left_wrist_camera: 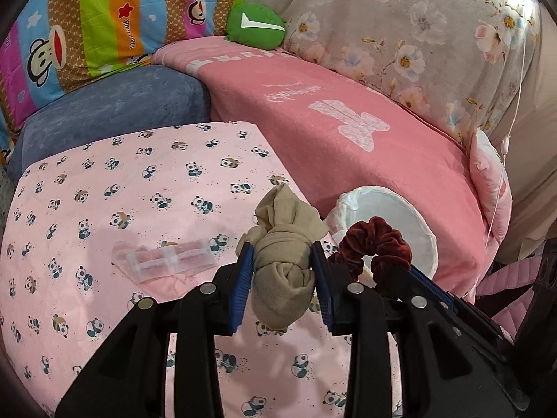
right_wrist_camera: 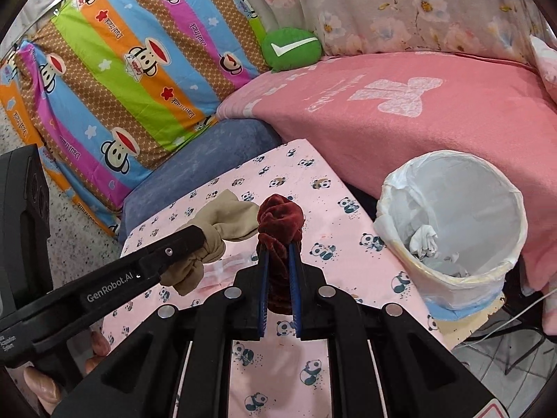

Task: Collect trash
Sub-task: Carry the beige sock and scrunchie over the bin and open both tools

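Observation:
My left gripper point(left_wrist_camera: 282, 254) is shut on a knotted beige cloth point(left_wrist_camera: 283, 244) and holds it above the panda-print surface point(left_wrist_camera: 104, 191). My right gripper point(right_wrist_camera: 278, 249) is shut on a dark red velvet scrunchie point(right_wrist_camera: 280, 223); the scrunchie also shows in the left wrist view point(left_wrist_camera: 374, 240), to the right of the cloth. The beige cloth point(right_wrist_camera: 216, 233) and left gripper show left of the scrunchie in the right wrist view. A white-lined trash bin point(right_wrist_camera: 452, 230) with crumpled paper inside stands to the right, also seen in the left wrist view point(left_wrist_camera: 393, 223). A clear plastic wrapper point(left_wrist_camera: 167, 261) lies on the surface.
A pink blanket point(left_wrist_camera: 348, 132) covers the sofa behind the bin. A blue cushion point(left_wrist_camera: 115, 104), a striped monkey-print pillow point(right_wrist_camera: 122, 69) and a green round cushion point(left_wrist_camera: 256, 26) lie at the back. Tiled floor point(right_wrist_camera: 504, 365) shows at lower right.

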Tool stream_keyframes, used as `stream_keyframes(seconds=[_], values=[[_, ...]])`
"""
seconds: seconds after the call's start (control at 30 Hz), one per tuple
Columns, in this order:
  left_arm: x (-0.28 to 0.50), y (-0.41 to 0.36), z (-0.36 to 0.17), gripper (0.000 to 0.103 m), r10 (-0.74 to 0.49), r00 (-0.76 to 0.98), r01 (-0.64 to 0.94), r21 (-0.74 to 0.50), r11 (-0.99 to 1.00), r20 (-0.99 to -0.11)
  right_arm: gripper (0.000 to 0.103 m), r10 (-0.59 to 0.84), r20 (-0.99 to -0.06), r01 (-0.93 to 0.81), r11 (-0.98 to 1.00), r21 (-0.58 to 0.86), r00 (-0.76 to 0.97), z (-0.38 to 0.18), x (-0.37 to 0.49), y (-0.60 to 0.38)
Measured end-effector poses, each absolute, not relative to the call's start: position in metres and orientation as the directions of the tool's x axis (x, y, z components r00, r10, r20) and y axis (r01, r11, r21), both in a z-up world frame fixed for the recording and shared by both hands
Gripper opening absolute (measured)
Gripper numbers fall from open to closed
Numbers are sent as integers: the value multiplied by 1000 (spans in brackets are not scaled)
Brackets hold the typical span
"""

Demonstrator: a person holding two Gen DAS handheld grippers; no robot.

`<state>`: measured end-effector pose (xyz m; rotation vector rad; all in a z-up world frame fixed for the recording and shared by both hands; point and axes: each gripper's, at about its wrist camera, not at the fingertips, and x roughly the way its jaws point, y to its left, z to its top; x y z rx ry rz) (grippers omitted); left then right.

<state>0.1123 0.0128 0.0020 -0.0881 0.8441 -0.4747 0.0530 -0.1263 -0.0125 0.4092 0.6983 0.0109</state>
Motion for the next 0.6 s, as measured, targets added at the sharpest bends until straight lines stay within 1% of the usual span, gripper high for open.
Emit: stream_keyframes(seconds=[0.3, 0.6], values=[[99, -29, 6, 33, -462, 546, 438, -232, 868, -698, 12, 85, -593, 186, 906, 381, 801, 4, 24, -172], [91, -78, 4, 33, -478, 515, 507, -197, 839, -711, 12, 36, -587, 254, 879, 404, 809, 0, 8, -219]])
